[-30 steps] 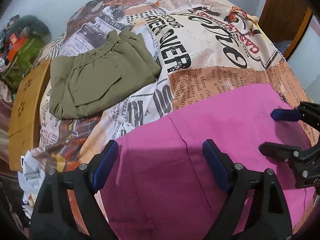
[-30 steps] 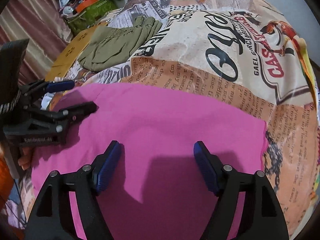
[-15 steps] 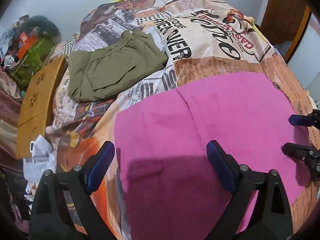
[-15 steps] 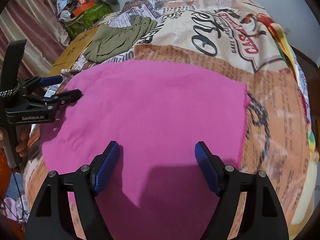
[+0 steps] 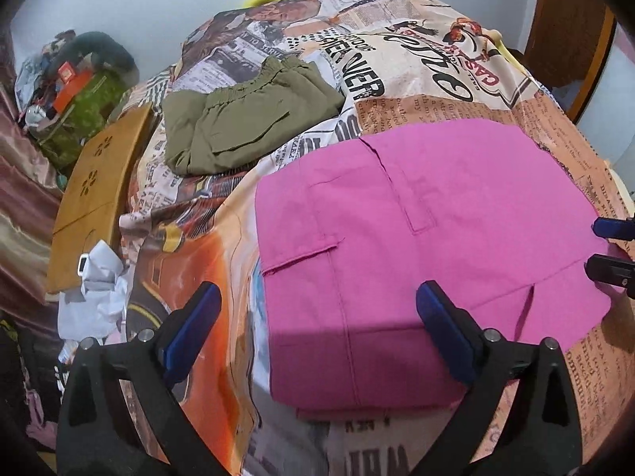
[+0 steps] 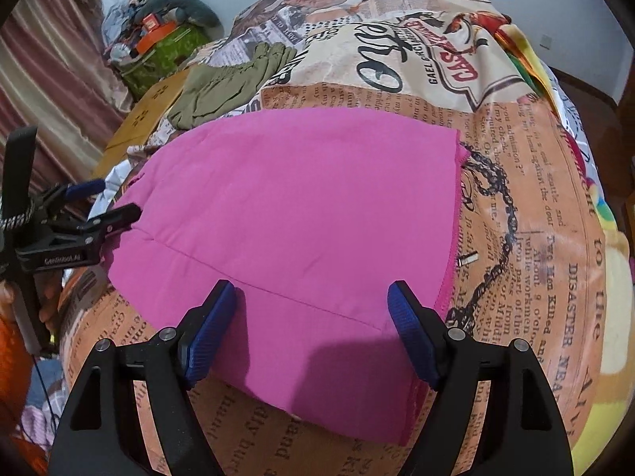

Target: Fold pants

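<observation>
Pink pants [image 5: 416, 230] lie flat and folded on the newspaper-print bedspread; they also show in the right wrist view [image 6: 309, 214]. My left gripper [image 5: 317, 317] is open and empty, hovering above the near left edge of the pink pants. My right gripper [image 6: 311, 329] is open and empty above the near edge of the pants. The left gripper shows at the left in the right wrist view [image 6: 107, 202], and the right gripper's fingertips [image 5: 613, 267] show at the right edge of the left wrist view.
Folded olive-green pants [image 5: 246, 123] lie farther back on the bedspread [image 5: 416, 67]. A wooden board [image 5: 95, 190] and pale crumpled cloth [image 5: 95, 285] sit off the bed's left side. A pile of clutter [image 6: 158, 35] lies by the wall. A wooden door frame [image 5: 571, 27] stands at the right.
Both grippers have drawn back toward me and away from the pink pants, so more of the pants and the near bed edge shows. Both stay open and empty.
</observation>
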The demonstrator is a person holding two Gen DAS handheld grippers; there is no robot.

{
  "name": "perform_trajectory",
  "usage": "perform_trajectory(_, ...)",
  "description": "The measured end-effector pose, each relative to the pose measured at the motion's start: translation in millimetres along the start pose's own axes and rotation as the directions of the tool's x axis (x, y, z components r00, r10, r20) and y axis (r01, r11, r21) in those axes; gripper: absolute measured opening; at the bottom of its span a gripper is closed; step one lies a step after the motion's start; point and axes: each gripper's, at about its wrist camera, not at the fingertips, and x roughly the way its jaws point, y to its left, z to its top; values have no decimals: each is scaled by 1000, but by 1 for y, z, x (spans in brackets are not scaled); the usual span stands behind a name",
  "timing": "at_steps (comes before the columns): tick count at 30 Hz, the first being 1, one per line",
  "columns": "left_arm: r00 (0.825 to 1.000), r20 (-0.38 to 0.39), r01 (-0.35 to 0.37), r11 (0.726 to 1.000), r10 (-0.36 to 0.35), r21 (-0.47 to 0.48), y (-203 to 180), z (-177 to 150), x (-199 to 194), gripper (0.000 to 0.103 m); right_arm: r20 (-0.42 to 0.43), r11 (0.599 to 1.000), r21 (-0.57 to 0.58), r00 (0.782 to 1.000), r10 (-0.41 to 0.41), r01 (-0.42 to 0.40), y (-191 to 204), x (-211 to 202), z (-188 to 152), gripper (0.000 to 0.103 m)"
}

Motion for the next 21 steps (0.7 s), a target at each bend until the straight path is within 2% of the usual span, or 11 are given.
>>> perform_trajectory(8,999,32,39,994,-36,-102,18,-2,-28,100,66,998,-58,998,15,-12,26,-16,10,76)
perform_trajectory(15,992,12,122,958,-123,-259,40,-22,-37,100,57,991,-119,996,66,-59,54,-4,15,76)
perform_trajectory(18,977,-16,200,937,-213,-286,42,-30,-36,100,38,989,-136,997,70,-64,59,5,15,76)
perform_trajectory(21,963,-37,247,925,-268,-290,38,-34,-35,100,14,990,-132,999,50,-48,58,16,14,76)
